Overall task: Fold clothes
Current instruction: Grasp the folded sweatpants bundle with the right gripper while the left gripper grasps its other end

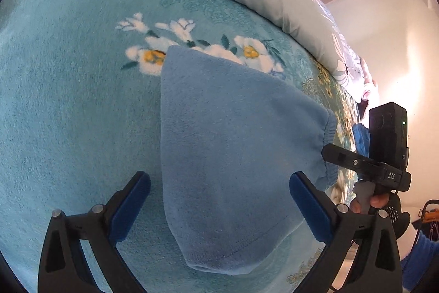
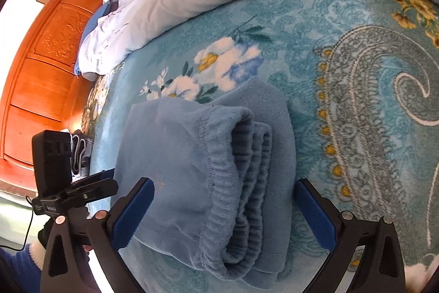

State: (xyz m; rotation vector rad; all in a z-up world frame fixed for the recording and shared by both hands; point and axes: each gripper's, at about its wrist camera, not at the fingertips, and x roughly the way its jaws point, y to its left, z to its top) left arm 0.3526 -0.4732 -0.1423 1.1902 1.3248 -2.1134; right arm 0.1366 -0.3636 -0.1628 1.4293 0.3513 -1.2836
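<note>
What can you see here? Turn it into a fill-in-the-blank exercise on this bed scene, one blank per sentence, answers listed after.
1. The folded garment on the floral blanket is ____ in colour.
2. The left gripper and the right gripper both have their jaws ____.
3. The garment's ribbed, elastic ____ faces the right wrist camera.
4. The carved headboard behind the bedding is made of ____.

Missing words: blue; open; waistband; wood

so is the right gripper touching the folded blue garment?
Cannot tell. In the right wrist view the right gripper is open, its fingers straddling the folded blue garment, but any gap or contact isn't plain.
</note>
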